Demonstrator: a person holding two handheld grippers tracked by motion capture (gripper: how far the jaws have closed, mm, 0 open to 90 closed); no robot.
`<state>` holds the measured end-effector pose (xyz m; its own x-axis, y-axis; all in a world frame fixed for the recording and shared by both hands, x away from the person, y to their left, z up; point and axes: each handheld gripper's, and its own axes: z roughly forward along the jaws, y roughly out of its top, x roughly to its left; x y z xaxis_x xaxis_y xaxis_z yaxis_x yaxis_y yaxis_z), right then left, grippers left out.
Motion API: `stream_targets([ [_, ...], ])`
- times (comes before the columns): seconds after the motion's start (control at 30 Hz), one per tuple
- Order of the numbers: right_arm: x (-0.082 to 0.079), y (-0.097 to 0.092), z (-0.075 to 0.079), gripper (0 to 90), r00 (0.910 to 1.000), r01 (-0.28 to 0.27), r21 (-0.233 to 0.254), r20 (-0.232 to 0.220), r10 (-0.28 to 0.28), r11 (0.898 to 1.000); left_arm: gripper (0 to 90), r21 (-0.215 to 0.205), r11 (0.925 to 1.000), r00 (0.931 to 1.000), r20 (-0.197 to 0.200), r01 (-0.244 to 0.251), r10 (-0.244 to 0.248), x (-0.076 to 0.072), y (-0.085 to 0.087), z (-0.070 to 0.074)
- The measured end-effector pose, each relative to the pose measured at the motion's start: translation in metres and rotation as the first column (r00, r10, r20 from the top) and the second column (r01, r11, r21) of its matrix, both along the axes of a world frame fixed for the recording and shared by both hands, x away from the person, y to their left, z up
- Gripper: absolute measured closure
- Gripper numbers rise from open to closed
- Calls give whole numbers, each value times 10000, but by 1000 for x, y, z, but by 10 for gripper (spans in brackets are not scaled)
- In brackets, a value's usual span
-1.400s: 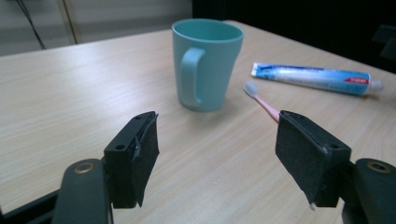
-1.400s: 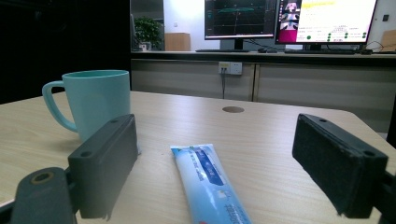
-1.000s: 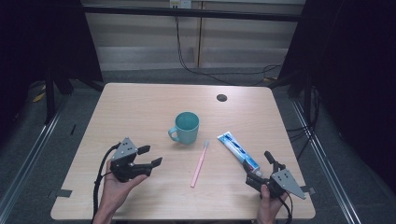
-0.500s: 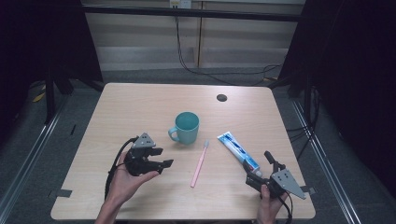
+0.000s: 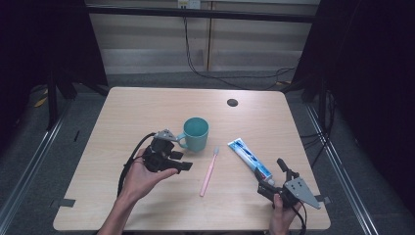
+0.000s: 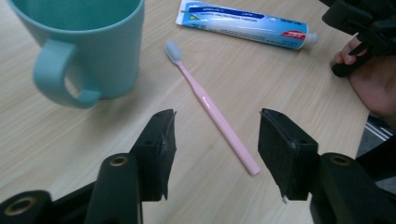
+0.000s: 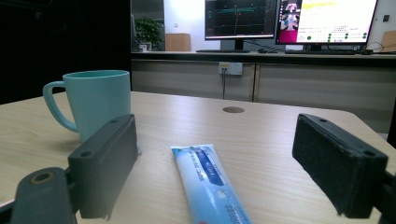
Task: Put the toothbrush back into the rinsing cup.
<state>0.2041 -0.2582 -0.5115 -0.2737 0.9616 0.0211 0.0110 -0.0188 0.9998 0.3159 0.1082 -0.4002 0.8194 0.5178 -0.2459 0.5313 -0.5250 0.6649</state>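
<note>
Toothbrush (image 6: 212,109) mid-frame looks like the target: left claw (image 6: 215,140) slid over from lower left, jaws narrowing but empty above it.

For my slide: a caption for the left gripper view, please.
Open left gripper above a pink toothbrush, beside a teal mug.

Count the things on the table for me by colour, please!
Teal: 1, the mug
Pink: 1, the toothbrush
Blue and white: 1, the toothpaste tube
Total: 3
</note>
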Motion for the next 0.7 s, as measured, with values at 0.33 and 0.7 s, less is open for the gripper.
stream_targets([
  [0.33, 0, 0, 0, 135, 10000, 0, -2, 5, 0, 10000, 469, 1013, 9937, 9944, -987, 487, -387, 18, -18, 4],
  [0.7, 0, 0, 0, 136, 10000, -11, -2, -1, 11, 10000, 548, 2406, 9674, 9825, -1828, 792, -350, 34, -48, -4],
])
